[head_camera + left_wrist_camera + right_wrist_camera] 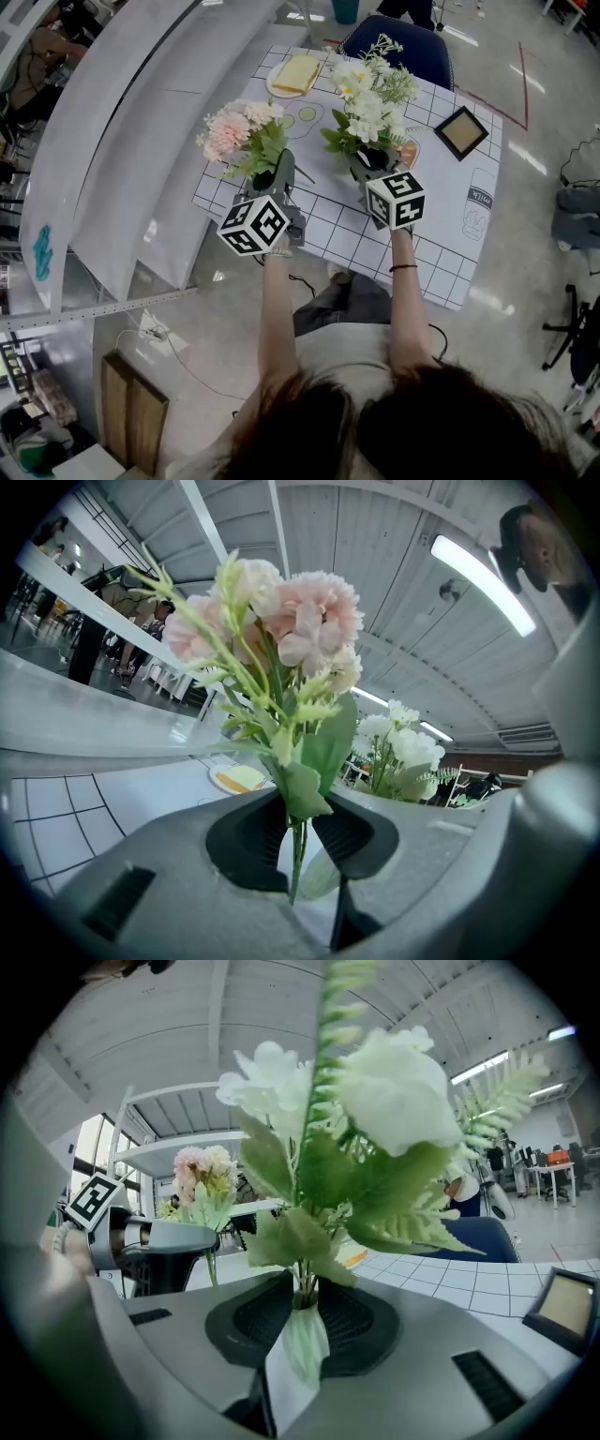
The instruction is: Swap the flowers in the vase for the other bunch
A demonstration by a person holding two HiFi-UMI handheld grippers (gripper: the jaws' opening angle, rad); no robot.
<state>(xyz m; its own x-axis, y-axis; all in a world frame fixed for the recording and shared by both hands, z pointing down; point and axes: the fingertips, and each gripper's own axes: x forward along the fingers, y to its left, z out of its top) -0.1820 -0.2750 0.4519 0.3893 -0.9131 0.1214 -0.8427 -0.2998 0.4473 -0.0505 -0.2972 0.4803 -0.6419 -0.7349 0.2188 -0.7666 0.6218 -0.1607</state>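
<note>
My left gripper is shut on the thin green stems of the pink bunch, which stands upright above the table's left edge. In the left gripper view the stems run down between the dark pads, with the pink blooms above. My right gripper is shut on the white bunch, over the middle of the table. Its green-wrapped stems sit between the pads, under the white blooms. The two bunches are side by side and apart. I see no vase.
The table has a white cloth with a grid. At its far side a plate with a sandwich and a small picture frame lie on it. A blue chair stands behind the table. White shelving runs along the left.
</note>
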